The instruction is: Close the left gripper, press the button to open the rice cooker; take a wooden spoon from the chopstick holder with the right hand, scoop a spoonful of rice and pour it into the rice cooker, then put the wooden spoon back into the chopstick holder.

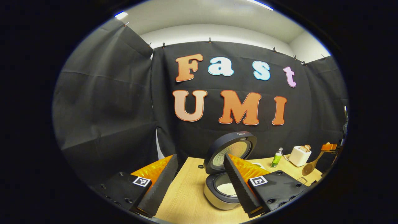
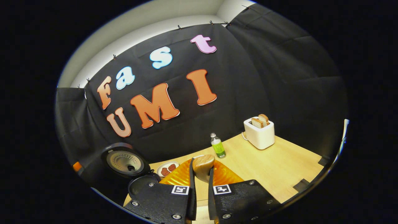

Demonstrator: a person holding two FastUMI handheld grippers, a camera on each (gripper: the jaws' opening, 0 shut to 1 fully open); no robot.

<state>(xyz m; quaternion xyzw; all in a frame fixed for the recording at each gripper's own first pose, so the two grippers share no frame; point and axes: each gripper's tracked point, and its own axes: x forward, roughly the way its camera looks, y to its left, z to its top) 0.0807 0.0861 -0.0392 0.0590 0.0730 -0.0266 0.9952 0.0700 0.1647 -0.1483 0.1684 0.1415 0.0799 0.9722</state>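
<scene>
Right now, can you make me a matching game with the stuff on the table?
Things:
1. rice cooker
2. toaster
3. wooden spoon
4. bottle

States:
A. held in the right claw
B. green, standing upright
C. lid up, rice inside
D. white, bread sticking out on top

Pairs: 1-C, 2-D, 3-A, 4-B

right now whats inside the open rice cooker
In the left gripper view, the rice cooker stands with its lid up, and white rice lies in the inner pot. The left gripper's finger covers the pot's right part, so how far the rice spreads stays hidden.
</scene>
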